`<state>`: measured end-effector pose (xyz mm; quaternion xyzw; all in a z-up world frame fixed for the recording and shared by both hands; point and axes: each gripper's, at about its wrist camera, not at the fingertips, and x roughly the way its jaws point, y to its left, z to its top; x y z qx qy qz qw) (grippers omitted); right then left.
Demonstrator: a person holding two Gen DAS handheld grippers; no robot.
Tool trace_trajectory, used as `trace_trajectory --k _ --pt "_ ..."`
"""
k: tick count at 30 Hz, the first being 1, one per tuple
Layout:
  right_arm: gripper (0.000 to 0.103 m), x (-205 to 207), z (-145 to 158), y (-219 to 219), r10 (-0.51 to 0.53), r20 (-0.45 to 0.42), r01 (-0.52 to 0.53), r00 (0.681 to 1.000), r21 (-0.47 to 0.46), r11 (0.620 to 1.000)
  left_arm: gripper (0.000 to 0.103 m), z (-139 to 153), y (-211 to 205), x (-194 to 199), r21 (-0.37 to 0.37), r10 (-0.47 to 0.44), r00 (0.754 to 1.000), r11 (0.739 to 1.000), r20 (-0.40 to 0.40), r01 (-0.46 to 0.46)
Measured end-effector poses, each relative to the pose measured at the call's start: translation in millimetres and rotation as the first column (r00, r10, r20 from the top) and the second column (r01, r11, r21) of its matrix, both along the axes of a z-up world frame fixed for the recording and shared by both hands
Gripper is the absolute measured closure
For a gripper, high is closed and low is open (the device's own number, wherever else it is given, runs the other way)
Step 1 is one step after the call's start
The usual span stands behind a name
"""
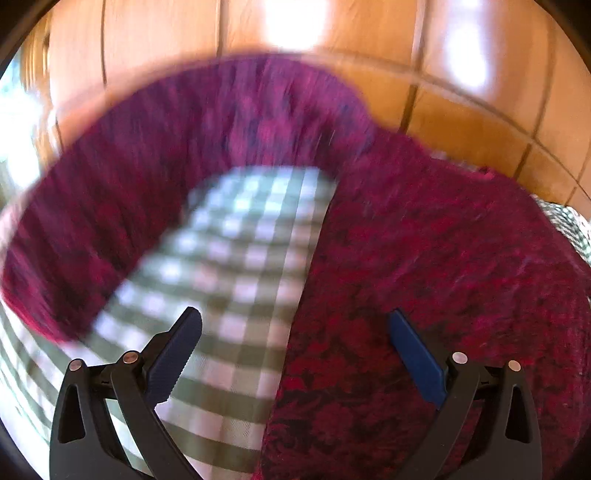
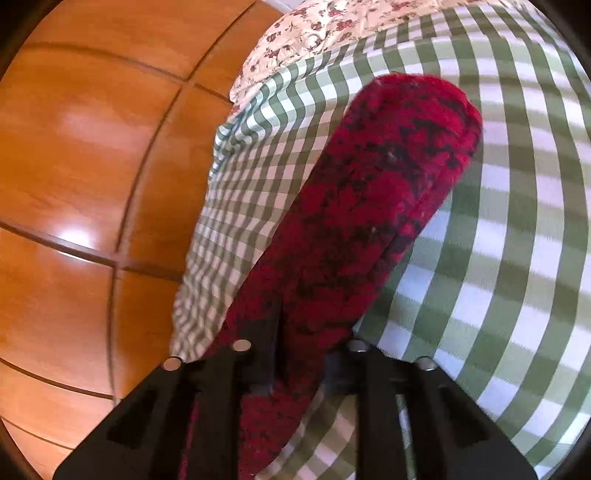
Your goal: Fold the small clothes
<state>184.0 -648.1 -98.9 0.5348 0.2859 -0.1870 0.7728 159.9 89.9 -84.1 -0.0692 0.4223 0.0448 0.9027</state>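
Closest in the right wrist view, at the bottom centre, the right gripper (image 2: 295, 365) has its jaws pinched together on the red knitted garment (image 2: 373, 206). The fingers themselves are buried in the wool. From that grip the knit runs up and away as a long doubled strip toward the upper middle of the frame. It looks lifted by this end so that the rest can trail and be laid over.

In the left wrist view the left gripper (image 1: 295, 354) sits at the bottom with its blue pads (image 1: 177, 354) spread wide and nothing between them. It hangs over the edge where the garment meets the green checked cloth (image 1: 236, 280). I'd guess it is placed there to take a fresh hold or pin the fold line.

Further up that frame, the garment (image 1: 424, 258) curves round the bare checked patch in a blurred arc. Beyond it, across the top, is orange wooden panelling (image 1: 155, 37). A flowered fabric (image 2: 332, 26) lies at the top of the right view.
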Motion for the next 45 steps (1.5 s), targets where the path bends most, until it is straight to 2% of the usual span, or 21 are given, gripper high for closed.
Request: trace_trajectory --k 3,5,8,12,16,20,24,25,28,29,30,31,32,33,34,35,38,39,42,45 --pt "0.089 5.7 37.4 31.2 0.02 -0.029 -0.026 0.999 -0.203 0.979 0.003 0.2 7.7 -6.7 -0.053 0.026 0.999 0.998 0.034 -0.024" --pt "0.089 15.2 66.7 63.5 0.054 -0.027 -0.06 0.998 -0.345 0.937 0.003 -0.8 8.0 -10.8 -0.061 0.028 0.999 0.998 0.043 -0.026" --pt "0.089 23.7 91.9 105.6 0.127 0.008 -0.111 0.992 -0.432 0.895 0.003 -0.6 7.6 -15.8 -0.067 0.025 0.998 0.998 0.059 -0.021" --pt "0.089 42.7 117.9 176.8 0.299 0.06 -0.232 0.952 -0.496 0.837 0.003 -1.4 8.8 -17.2 -0.085 0.027 0.998 0.996 0.06 -0.022" --pt "0.089 68.5 128.0 263.4 0.529 0.09 -0.406 0.844 -0.539 0.738 0.003 -1.3 7.6 -16.7 -0.082 0.029 0.998 0.996 0.063 -0.023" --pt "0.088 90.6 113.2 346.3 0.687 0.029 -0.547 0.726 -0.583 0.601 0.003 -1.7 8.1 -17.5 -0.079 0.029 0.997 0.997 0.071 -0.023" --pt "0.085 102.4 81.2 395.3 0.766 -0.036 -0.654 0.642 -0.546 0.523 0.003 -2.0 9.7 -19.0 -0.088 0.031 0.996 0.996 0.081 -0.024" --pt "0.083 106.0 68.4 407.3 0.788 -0.077 -0.693 0.611 -0.534 0.485 0.003 -1.9 9.8 -19.5 -0.088 0.034 0.996 0.996 0.084 -0.026" --pt "0.076 109.6 40.3 425.1 0.812 -0.183 -0.758 0.554 -0.516 0.4 0.003 -1.4 9.2 -21.1 -0.077 0.043 0.995 0.996 0.092 -0.036" --pt "0.075 105.4 36.4 425.9 0.816 -0.195 -0.764 0.544 -0.518 0.385 0.003 -1.3 7.9 -21.6 -0.068 0.048 0.995 0.997 0.092 -0.041" --pt "0.074 98.8 37.8 425.0 0.823 -0.184 -0.764 0.538 -0.519 0.383 0.003 -1.0 6.3 -20.9 -0.054 0.047 0.995 0.998 0.089 -0.043" --pt "0.067 93.4 41.4 419.8 0.832 -0.161 -0.766 0.53 -0.512 0.389 0.003 -1.1 5.3 -20.1 -0.045 0.046 0.995 0.998 0.083 -0.042" --pt "0.053 89.1 43.1 411.6 0.832 -0.15 -0.763 0.534 -0.509 0.397 0.003 -1.2 4.7 -18.9 -0.038 0.044 0.996 0.998 0.077 -0.042" --pt "0.043 82.7 46.2 402.6 0.826 -0.142 -0.754 0.546 -0.513 0.41 0.003 -1.4 4.1 -18.1 -0.033 0.043 0.997 0.999 0.069 -0.041" --pt "0.025 72.5 50.8 396.0 0.818 -0.12 -0.734 0.563 -0.528 0.428 0.003 -1.6 3.4 -16.5 -0.029 0.039 0.998 0.999 0.058 -0.037" --pt "0.019 59.5 54.8 391.8 0.812 -0.093 -0.713 0.577 -0.541 0.445 0.003 -1.0 3.0 -14.6 -0.029 0.032 0.998 0.999 0.045 -0.031" --pt "0.018 24.5 62.0 376.2 0.783 -0.031 -0.668 0.622 -0.542 0.509 0.003 5.3 6.0 -12.5 -0.078 0.038 0.999 0.996 0.019 -0.036" --pt "0.019 10.9 62.0 364.9 0.76 -0.016 -0.646 0.649 -0.539 0.54 0.003 12.8 8.8 -12.7 -0.146 0.041 0.999 0.989 0.022 -0.037" --pt "0.027 -14.3 61.1 343.9 0.702 -0.026 -0.595 0.712 -0.552 0.584 0.003 35.9 9.4 -14.0 -0.272 0.068 0.994 0.961 0.083 -0.043" --pt "0.032 -27.2 61.7 319.3 0.62 -0.017 -0.53 0.785 -0.538 0.656 0.003 60.0 -6.2 0.9 -0.268 0.027 0.991 0.963 0.132 0.01"
